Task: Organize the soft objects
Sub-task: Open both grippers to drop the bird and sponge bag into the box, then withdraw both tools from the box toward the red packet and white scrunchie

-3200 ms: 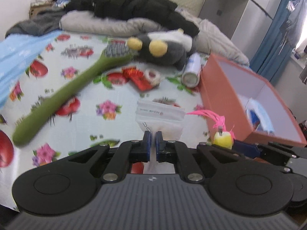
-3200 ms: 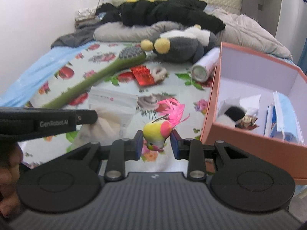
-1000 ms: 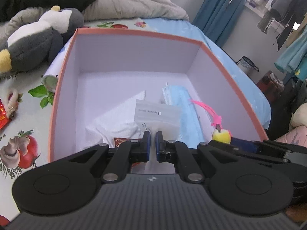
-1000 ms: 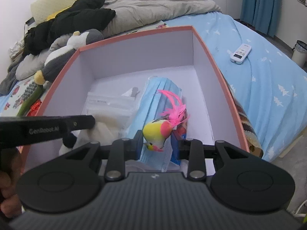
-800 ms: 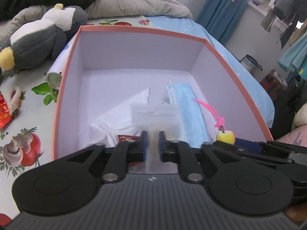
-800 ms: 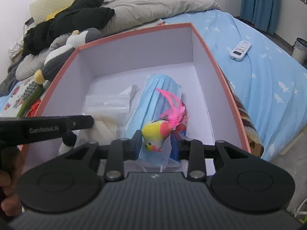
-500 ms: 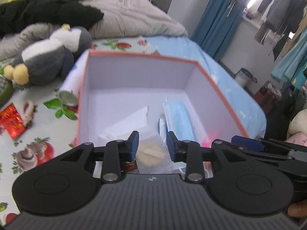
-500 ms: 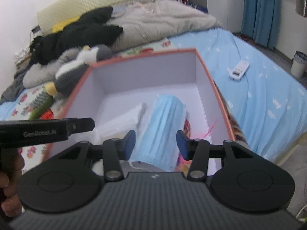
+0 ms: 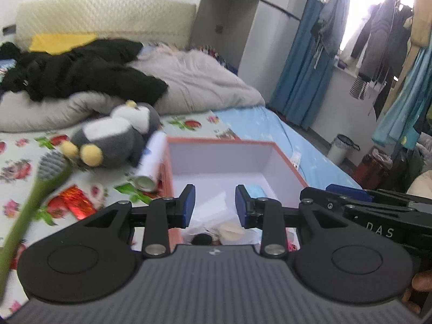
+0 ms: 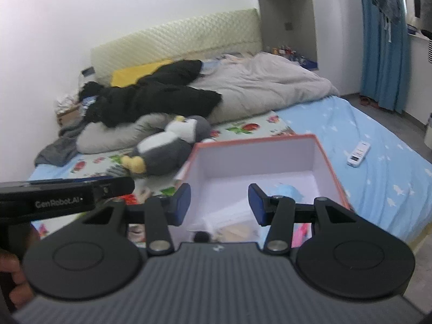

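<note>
An orange box point(image 9: 216, 141) point(image 10: 253, 138) with a white inside stands on the bed. In it lie a blue face mask point(image 9: 255, 189) point(image 10: 283, 190), a clear bag of pads point(image 9: 229, 230) and white wrappers. My left gripper point(image 9: 212, 205) hovers above the box's near edge, open and empty. My right gripper point(image 10: 218, 202) also hangs open and empty over the box. A pink feather point(image 10: 303, 229) shows low in the box behind the right finger. A grey penguin plush point(image 9: 113, 137) point(image 10: 167, 145) lies left of the box.
A long green plush brush point(image 9: 35, 189), a red packet point(image 9: 77, 198) and a white tube point(image 9: 151, 162) lie on the fruit-print sheet left of the box. Black clothing point(image 10: 151, 91) and a grey duvet point(image 10: 264, 81) fill the bed's far end. A white remote point(image 10: 358, 153) lies right.
Both grippers opened and let go: the clear bag and the feathered bird toy dropped into the box. Both then rose and pulled back, so the box looks smaller and lower.
</note>
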`<state>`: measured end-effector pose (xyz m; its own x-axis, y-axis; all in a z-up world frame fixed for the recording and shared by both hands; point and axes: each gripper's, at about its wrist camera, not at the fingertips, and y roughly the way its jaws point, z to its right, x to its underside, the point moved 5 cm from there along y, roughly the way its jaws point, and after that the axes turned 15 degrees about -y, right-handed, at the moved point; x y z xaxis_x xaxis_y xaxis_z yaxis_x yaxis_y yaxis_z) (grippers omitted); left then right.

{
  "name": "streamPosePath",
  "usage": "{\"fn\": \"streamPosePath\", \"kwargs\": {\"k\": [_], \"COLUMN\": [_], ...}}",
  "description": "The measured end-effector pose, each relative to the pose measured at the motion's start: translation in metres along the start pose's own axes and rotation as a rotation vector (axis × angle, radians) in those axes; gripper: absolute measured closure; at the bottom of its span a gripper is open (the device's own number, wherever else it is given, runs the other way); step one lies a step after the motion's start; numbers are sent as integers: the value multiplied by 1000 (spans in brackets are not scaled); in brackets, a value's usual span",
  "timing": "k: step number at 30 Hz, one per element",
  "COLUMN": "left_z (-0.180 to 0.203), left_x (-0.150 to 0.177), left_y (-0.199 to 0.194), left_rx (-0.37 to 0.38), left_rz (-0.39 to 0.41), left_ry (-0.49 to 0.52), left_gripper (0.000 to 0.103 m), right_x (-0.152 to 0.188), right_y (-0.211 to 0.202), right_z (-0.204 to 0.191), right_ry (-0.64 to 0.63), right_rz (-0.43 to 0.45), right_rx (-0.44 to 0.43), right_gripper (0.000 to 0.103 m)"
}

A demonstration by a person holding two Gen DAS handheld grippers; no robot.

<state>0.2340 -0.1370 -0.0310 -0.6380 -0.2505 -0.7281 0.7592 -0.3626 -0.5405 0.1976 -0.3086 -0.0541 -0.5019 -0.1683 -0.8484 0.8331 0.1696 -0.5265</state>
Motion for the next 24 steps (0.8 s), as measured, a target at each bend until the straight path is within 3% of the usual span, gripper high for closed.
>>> {"fn": "streamPosePath", "kwargs": {"k": [15,24], "left_z": [-46,-87], "left_x": [12,37], "left_y": [-120,-151], "left_rx": [-50,-115], "left_rz": [129,140], "left_ry": [-65,-106], "left_gripper": [65,65], "right_x": [-6,15], "right_y": [-37,-37], "right_z": [-80,-112], "right_ry": [-76,-100], "right_rz": [44,22], "right_rx": [-121,-171], "right_gripper": [53,53]}}
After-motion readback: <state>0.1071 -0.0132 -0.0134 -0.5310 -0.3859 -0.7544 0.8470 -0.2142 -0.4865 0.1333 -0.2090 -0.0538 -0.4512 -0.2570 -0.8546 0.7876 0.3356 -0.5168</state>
